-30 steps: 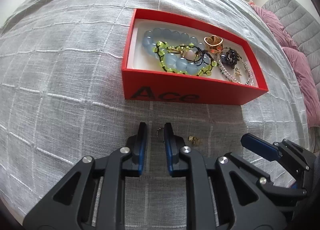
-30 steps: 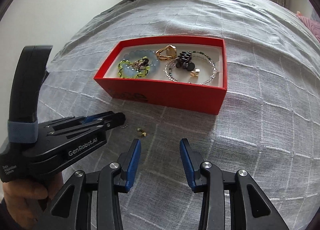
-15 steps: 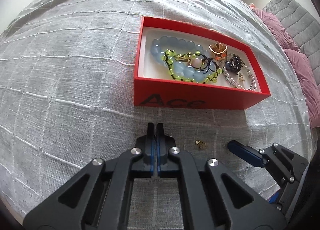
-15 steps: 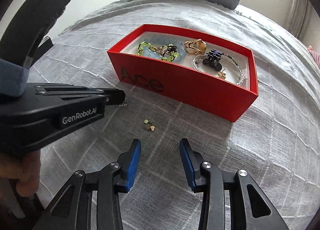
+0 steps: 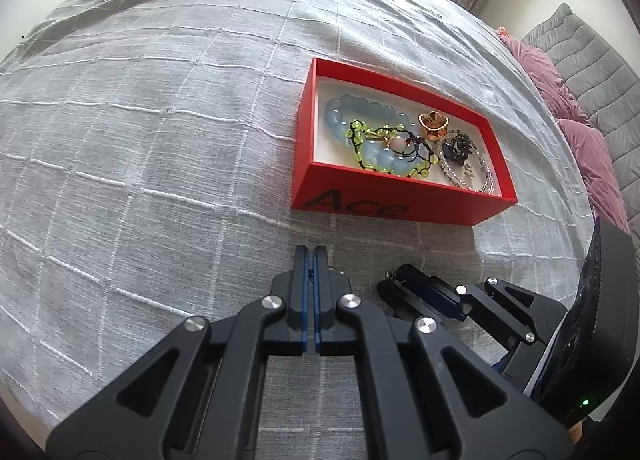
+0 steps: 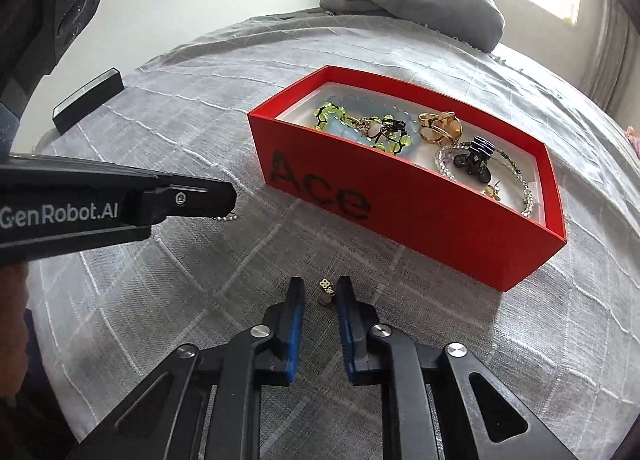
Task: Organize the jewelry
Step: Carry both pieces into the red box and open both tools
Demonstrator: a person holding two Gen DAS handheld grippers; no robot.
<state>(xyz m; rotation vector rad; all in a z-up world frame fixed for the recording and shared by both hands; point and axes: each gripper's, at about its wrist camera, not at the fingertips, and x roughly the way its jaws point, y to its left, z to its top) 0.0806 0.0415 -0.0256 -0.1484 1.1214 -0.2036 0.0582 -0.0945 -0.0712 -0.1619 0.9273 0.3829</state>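
Note:
A red box point(image 5: 400, 208) point(image 6: 420, 220) marked "Ace" sits on the grey bedspread. It holds a blue bead bracelet point(image 5: 360, 108), a green bead bracelet point(image 6: 332, 112), a gold ring point(image 5: 432, 124) and a crystal bracelet point(image 5: 468, 176). My left gripper point(image 5: 310, 250) point(image 6: 232, 200) is shut on a small bead chain point(image 6: 226, 218), which dangles under its tips just above the bed. In front of the box, my right gripper point(image 6: 320, 286) point(image 5: 394, 280) is down at the cloth. Its jaws are closing around small gold earrings point(image 6: 326, 290), which lie beside the right finger, with a gap on the left.
A grey pillow point(image 6: 412, 0) lies at the far end of the bed. Pink cushions point(image 5: 580, 140) and a grey quilted backrest point(image 5: 600, 72) are to the right. A hand point(image 6: 12, 300) holds the left gripper's handle at the left edge.
My left gripper shut on the small chain and rose off the bed. My right gripper moved down and forward to the gold earrings, and its jaws narrowed around them.

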